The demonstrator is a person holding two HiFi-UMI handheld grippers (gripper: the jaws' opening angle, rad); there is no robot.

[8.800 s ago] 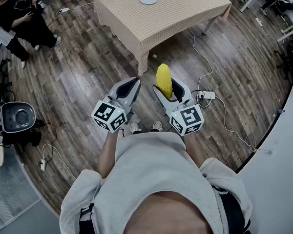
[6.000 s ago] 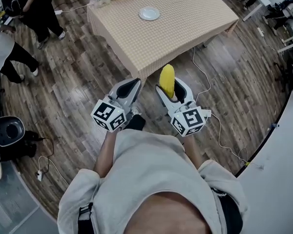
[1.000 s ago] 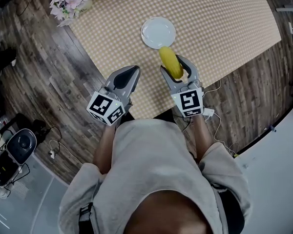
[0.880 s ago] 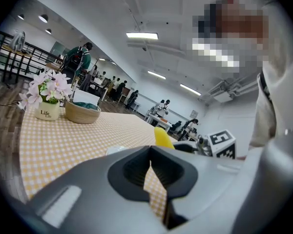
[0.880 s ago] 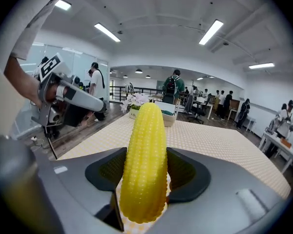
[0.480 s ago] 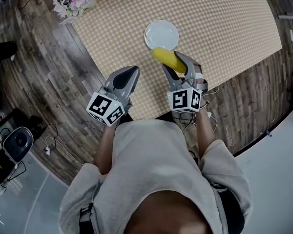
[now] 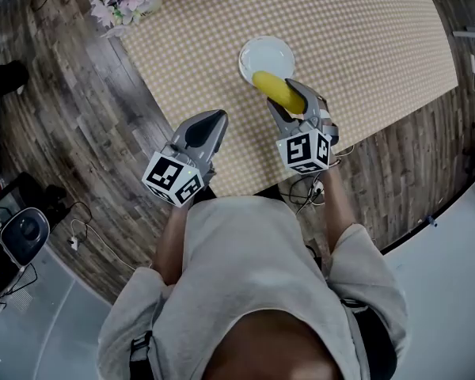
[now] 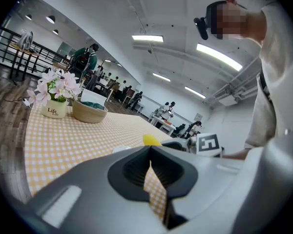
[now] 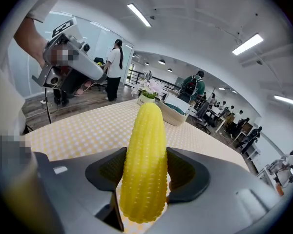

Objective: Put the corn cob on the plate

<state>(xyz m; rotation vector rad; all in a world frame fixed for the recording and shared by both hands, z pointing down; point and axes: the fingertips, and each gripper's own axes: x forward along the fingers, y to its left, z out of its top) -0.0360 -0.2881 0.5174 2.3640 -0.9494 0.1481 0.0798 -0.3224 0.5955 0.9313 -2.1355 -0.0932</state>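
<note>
We hold the corn cob [image 7: 279, 91] clamped between the jaws of our right gripper [image 7: 291, 101], its tip over the near rim of the plate [image 7: 263, 52]. Our left gripper [image 7: 212, 123] hovers left of the plate and nearer to us, jaws together with nothing between them.

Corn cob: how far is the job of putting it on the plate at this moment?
Done: the corn cob is picked up; the right claw is shut on it. In hand: in the head view its tip hangs over the near rim of the white plate on the checked table. Left: lower it onto the plate and open the claw. The left claw is shut and empty.
</note>
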